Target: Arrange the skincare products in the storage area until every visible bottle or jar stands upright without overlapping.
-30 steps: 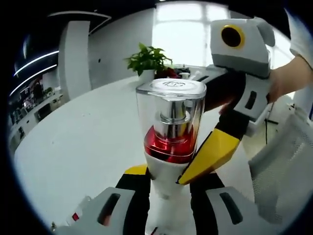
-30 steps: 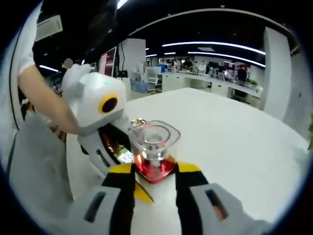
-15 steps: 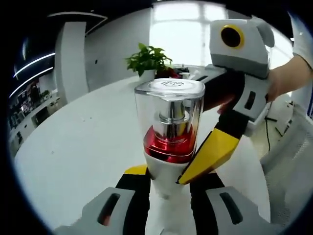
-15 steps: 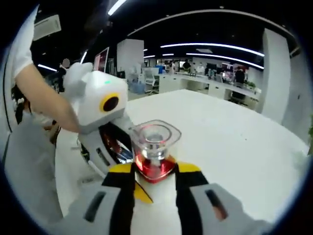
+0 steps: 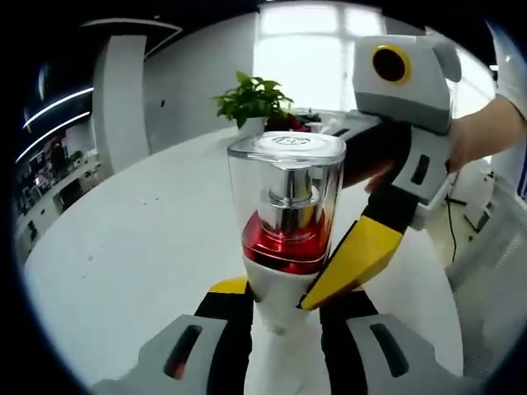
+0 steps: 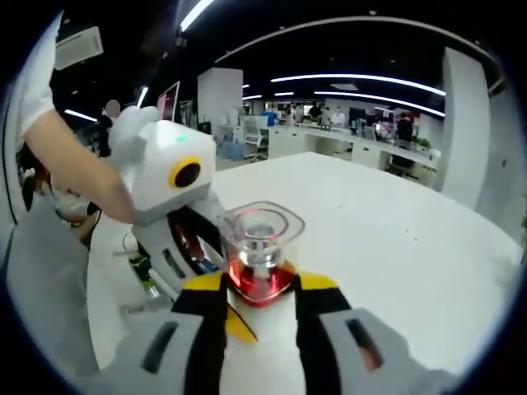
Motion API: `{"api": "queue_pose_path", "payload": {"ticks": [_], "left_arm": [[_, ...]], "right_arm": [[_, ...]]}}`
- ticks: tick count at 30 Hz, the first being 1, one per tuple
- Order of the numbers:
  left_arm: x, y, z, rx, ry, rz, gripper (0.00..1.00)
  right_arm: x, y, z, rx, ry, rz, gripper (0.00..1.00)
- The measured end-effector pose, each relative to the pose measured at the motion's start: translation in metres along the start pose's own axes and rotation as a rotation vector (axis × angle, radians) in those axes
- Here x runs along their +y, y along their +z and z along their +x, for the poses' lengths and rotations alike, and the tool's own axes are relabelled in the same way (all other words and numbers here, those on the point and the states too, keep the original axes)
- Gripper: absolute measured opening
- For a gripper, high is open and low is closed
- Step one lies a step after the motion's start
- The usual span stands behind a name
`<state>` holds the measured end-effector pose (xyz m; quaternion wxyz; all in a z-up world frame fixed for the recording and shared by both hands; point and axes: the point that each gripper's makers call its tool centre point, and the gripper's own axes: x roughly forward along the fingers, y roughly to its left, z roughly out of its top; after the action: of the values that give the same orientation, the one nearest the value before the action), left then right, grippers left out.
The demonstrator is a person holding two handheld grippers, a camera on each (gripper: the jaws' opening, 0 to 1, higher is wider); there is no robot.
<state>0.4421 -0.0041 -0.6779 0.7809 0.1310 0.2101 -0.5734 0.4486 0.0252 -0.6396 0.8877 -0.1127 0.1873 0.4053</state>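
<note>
A skincare bottle, with a clear square cap over a red collar and a white body, is held upright between the jaws of the left gripper, which are closed against its white lower body. It is also clamped by the right gripper, whose yellow-tipped jaws are pressed against the body just below the red collar. Beyond the jaws, a white table is seen.

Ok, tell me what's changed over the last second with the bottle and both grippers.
Nothing visibly changed. The clear-capped pump bottle remains clamped between both hand-held grippers, the left hand-held gripper and the right hand-held gripper, above the white table. Only the cameras drifted slightly.
</note>
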Motion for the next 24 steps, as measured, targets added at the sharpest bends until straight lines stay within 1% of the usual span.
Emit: {"api": "queue_pose_path", "payload": {"ticks": [8, 17, 20, 22, 24], "left_arm": [[0.0011, -0.0016, 0.0000, 0.004, -0.003, 0.006, 0.28], [-0.0001, -0.0019, -0.0004, 0.011, -0.003, 0.003, 0.29], [-0.0033, -0.0027, -0.0008, 0.021, -0.009, 0.005, 0.33], [-0.0054, -0.0044, -0.0015, 0.031, -0.010, 0.009, 0.36], [-0.0069, -0.0059, -0.0033, 0.041, -0.007, 0.009, 0.38]], "right_arm": [[0.0005, 0.0002, -0.0002, 0.003, -0.004, -0.010, 0.32], [0.0004, 0.0014, 0.0004, -0.005, -0.022, 0.016, 0.33], [0.0023, 0.0037, 0.0011, -0.015, -0.025, 0.027, 0.37], [0.0035, 0.0040, 0.0018, -0.013, -0.028, 0.037, 0.41], [0.0050, 0.0037, 0.0016, -0.011, -0.032, 0.046, 0.43]]}}
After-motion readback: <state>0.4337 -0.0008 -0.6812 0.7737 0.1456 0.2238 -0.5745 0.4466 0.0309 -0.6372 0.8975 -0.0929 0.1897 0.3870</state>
